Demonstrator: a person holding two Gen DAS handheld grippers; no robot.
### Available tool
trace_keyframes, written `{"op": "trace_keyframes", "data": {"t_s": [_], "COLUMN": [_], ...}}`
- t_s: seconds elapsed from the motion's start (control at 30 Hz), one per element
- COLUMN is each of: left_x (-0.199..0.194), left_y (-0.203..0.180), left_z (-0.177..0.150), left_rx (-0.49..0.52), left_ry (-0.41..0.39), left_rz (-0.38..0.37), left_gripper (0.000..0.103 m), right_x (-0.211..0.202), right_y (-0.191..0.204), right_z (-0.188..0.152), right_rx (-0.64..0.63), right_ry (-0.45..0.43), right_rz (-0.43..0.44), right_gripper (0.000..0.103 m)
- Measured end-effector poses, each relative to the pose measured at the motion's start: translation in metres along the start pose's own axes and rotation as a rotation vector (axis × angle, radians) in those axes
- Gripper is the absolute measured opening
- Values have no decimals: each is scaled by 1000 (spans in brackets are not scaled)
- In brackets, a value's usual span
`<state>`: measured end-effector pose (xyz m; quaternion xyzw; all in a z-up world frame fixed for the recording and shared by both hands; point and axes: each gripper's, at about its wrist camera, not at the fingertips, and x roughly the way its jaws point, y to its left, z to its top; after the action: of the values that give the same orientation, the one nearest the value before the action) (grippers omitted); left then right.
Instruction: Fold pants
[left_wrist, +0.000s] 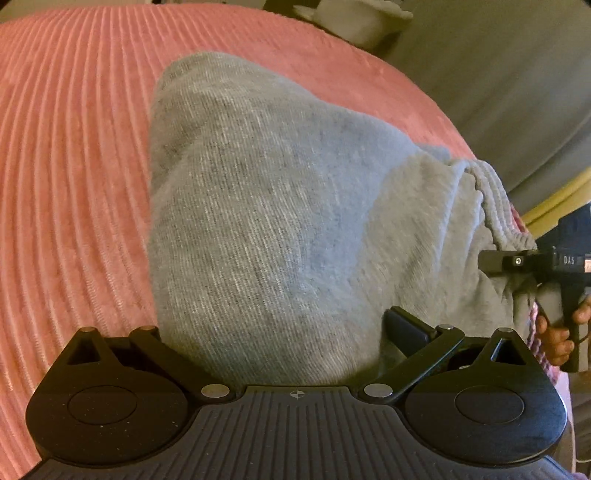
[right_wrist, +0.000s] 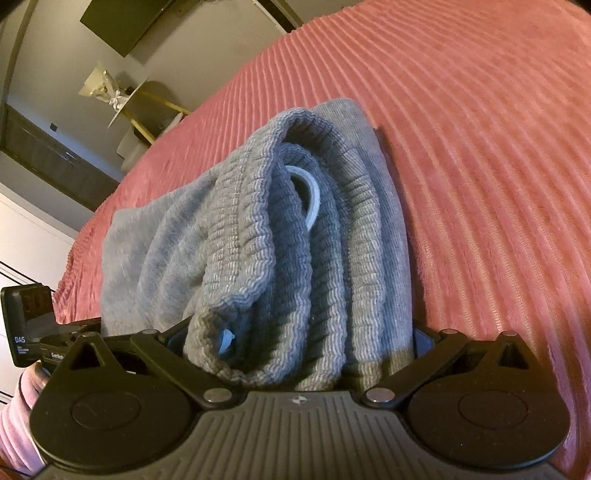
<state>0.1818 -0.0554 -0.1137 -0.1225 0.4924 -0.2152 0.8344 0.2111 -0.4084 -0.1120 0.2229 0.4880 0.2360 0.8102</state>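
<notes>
On my right tongs (left_wrist: 491, 262), seen from the left wrist, a small white print reads "DA5" or "DAS". On my left tongs' (right_wrist: 22, 332) black housing, from the right wrist, "DAS" stands above smaller lines too blurred to read.

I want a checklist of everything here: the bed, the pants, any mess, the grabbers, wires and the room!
Surface: pink ribbed bedspread.
Job's things: grey sweatpants, bunched, ribbed waistband facing the right wrist view.
Clutter: nothing seen.
Grippers: left gripper and right gripper each have fabric between the jaws.
Cables: nothing seen.
Surroundings: grey wall, small round table, pink sleeve.
</notes>
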Motion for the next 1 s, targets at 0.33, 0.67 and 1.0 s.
{"op": "trace_keyframes", "data": {"t_s": [0.33,0.67,1.0], "left_x": [-3,2,-24], "left_y": [10,25,9], "left_z": [-2,2,-2], "left_rx": [-16,-14,-2], "left_ry": [-19,-12,-70], "left_rz": [-46,-101,-51], "left_gripper": [103,103,64], "right_x": [3,10,5], "right_y": [-8,-1,52], "right_z": [5,7,-13], "right_rx": [36,18,15], "right_ry": [10,12,-106], "right_rz": [73,54,-151], "right_gripper": [103,103,80]}}
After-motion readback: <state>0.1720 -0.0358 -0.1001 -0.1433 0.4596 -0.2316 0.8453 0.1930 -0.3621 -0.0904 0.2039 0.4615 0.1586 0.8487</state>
